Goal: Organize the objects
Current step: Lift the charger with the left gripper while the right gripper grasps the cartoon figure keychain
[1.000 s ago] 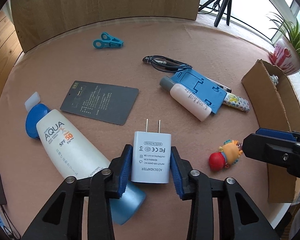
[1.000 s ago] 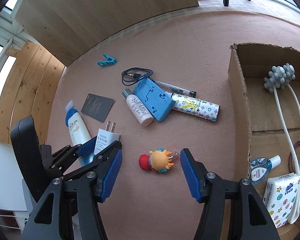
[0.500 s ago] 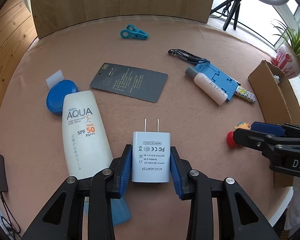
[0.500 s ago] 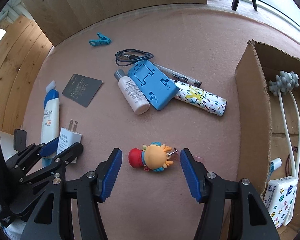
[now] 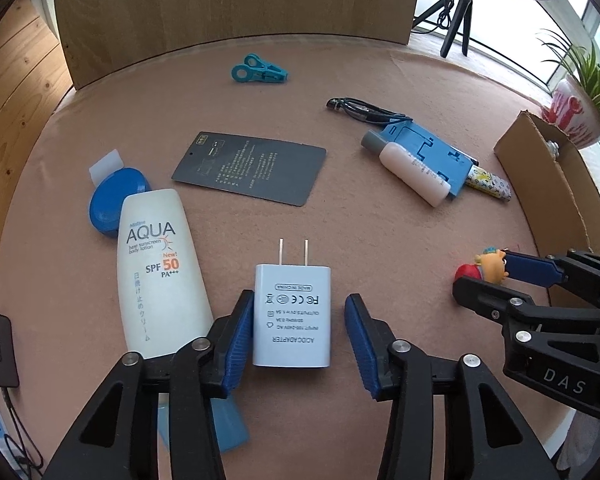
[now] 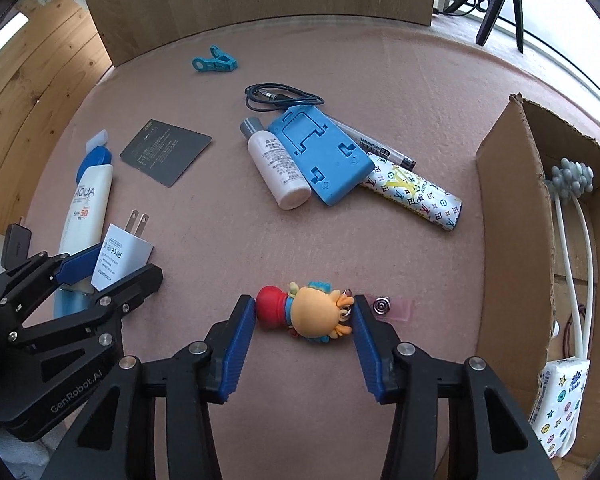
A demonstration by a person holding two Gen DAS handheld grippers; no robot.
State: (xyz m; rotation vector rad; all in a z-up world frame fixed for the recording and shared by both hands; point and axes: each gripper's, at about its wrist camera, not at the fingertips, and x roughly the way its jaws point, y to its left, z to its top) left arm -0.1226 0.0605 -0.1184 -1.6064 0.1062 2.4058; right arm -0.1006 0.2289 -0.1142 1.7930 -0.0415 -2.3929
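Note:
A pale blue plug adapter (image 5: 292, 316) lies prongs-forward between the fingers of my left gripper (image 5: 296, 336). That gripper is open, with a gap between the adapter and the right pad. A small toy figure (image 6: 308, 314) with a red hat and orange head lies on the pink mat. My right gripper (image 6: 304, 328) is closed in on it, both blue pads touching its ends. In the left wrist view, the toy (image 5: 486, 268) sits between the right gripper's fingers (image 5: 496, 276) at the right. A cardboard box (image 6: 508, 216) stands open to the right of the toy.
A sunscreen bottle (image 5: 156, 272) lies left of the adapter, a dark card (image 5: 252, 168) beyond it. A teal clip (image 5: 258, 74), black cable (image 5: 360, 108), blue stand (image 5: 432, 156), small white bottle (image 5: 412, 172) and patterned tube (image 5: 490, 184) lie further back. The box holds a tissue pack (image 6: 560, 404).
My left gripper has opened off the adapter, which now rests on the mat. My right gripper moved forward around the toy figure and narrowed onto it.

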